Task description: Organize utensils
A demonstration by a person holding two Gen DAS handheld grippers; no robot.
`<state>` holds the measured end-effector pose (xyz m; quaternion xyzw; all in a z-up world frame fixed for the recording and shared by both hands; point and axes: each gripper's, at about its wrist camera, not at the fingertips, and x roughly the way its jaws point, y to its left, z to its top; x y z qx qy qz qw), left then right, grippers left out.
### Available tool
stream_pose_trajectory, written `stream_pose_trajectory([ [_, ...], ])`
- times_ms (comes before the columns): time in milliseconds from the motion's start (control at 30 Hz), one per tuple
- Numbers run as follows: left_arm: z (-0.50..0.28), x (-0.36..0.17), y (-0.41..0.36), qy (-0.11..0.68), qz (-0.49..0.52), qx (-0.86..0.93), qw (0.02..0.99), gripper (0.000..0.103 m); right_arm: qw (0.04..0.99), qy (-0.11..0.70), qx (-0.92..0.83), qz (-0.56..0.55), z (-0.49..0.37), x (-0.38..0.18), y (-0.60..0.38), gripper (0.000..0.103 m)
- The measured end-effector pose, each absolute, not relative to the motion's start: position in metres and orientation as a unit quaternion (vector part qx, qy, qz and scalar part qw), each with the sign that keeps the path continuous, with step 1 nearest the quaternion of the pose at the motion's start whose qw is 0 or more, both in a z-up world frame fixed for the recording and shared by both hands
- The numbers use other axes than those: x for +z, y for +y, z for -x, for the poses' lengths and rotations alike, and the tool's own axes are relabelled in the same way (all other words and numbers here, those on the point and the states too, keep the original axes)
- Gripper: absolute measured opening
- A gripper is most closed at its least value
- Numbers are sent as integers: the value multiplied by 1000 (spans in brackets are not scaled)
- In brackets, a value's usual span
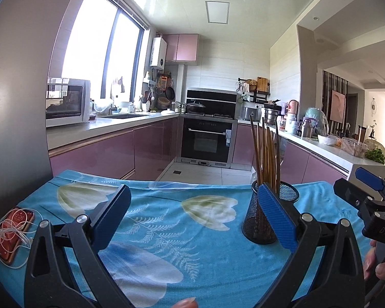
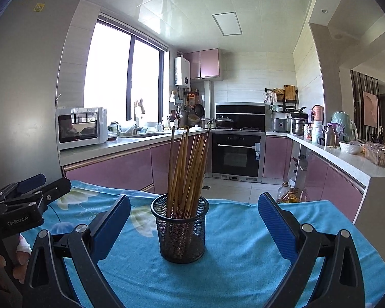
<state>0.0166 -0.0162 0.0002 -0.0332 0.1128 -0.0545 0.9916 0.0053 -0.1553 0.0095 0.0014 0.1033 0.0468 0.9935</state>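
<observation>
Black mesh cup (image 2: 180,231) stands upright on the counter (image 2: 238,277), on a blue floral cloth (image 1: 166,231), near the cloth's far edge. Chopsticks (image 2: 186,169) stand bundled inside it, long axes near vertical, upper ends fanning slightly toward the kitchen behind, patterned lower ends down in the cup. Right gripper (image 2: 193,227): jaws released and spread wide, one on each side of the cup, neither touching it; cup sits centred between them and a little beyond the tips. Left gripper (image 1: 192,220): jaws likewise spread, nothing between them but bare cloth; in the left wrist view the mesh cup (image 1: 267,213) sits just behind the right-hand jaw, partly hidden by it, chopsticks (image 1: 265,154) rising above. Right gripper visible at the right edge of that view, a hand (image 1: 379,264) on its handle. Red phone (image 1: 12,233) with a tangle of white earphone cable (image 1: 10,241) lies flat at the cloth's near left corner, well apart from the cup
</observation>
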Motion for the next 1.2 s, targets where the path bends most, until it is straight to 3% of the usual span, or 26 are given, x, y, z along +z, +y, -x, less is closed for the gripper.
stream_pose_trajectory([
  [1200, -13, -1, -21, 102, 26, -52, 993, 97, 994, 100, 35, -6, -7, 7, -156, 96],
])
